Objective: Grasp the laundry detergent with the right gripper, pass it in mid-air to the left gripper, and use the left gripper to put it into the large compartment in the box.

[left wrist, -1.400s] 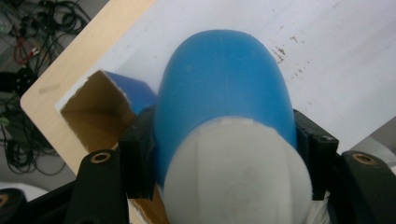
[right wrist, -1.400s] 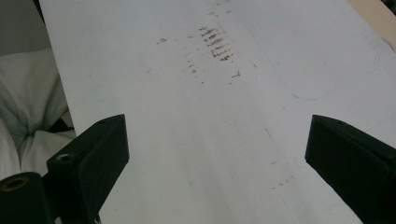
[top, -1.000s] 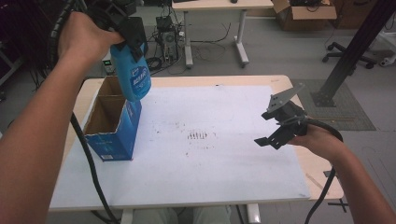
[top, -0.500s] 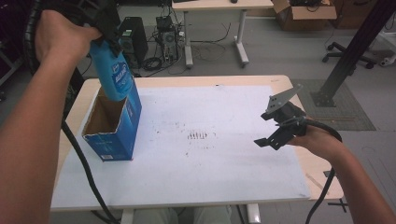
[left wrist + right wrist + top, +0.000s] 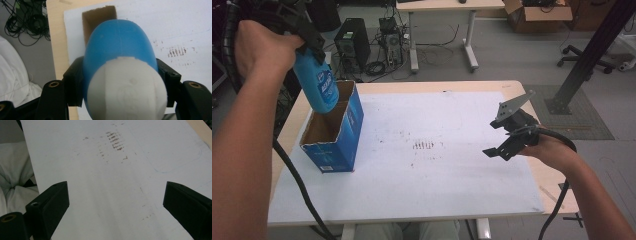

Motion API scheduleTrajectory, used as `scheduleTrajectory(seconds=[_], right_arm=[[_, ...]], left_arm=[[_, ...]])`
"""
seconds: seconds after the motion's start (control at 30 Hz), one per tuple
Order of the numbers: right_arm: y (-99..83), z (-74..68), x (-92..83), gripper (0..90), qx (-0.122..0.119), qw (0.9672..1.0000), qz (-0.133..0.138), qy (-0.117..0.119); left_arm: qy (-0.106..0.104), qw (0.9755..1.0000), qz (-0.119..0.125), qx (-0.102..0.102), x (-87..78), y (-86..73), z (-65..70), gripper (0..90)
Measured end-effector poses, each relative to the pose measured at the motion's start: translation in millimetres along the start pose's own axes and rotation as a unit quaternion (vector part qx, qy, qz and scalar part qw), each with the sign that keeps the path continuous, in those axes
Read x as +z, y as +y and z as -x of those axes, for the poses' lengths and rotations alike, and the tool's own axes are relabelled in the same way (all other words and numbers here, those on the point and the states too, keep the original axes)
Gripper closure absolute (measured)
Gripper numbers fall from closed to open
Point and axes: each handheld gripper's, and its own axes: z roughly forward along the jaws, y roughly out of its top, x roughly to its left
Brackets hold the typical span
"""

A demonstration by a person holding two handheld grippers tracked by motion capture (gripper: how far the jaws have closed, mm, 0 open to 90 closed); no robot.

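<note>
A blue bottle (image 5: 318,87) with a white cap end (image 5: 128,90) hangs tilted over the open top of a blue cardboard box (image 5: 334,132) at the table's left. My left gripper (image 5: 309,40) is shut on the bottle's upper part, its black jaws pressing both sides of the bottle (image 5: 120,45). The box's brown inside (image 5: 98,21) lies past the bottle's far end in the left gripper view. My right gripper (image 5: 502,140) hovers over the right part of the white sheet (image 5: 437,190), open, with nothing between its jaws (image 5: 116,202).
The white sheet (image 5: 112,185) covers most of the wooden table (image 5: 552,185) and bears dark smudges (image 5: 424,146) near its middle. Cables trail from both grippers. Behind the table stand computer cases (image 5: 349,40), another table (image 5: 442,10) and a black post (image 5: 592,55).
My left hand has carried the bottle leftward and a little down, from the box's right wall to over its opening. The right gripper has stayed in place.
</note>
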Motion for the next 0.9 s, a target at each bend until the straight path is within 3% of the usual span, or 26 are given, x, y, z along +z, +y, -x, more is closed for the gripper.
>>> scheduleTrajectory(seconds=[0.3,0.9], right_arm=[[-0.6,-0.1,0.3,6.5,-0.001,1.0000,-0.001,0.000],[-5.0,0.7,4.9,6.5,0.007,0.9999,-0.008,0.002]], left_arm=[[0.003,0.9999,0.001,-0.013,16.7,-6.4,-7.9,37.8],[-0.005,0.9997,-0.017,-0.019,75.3,-24.3,-20.4,37.8]])
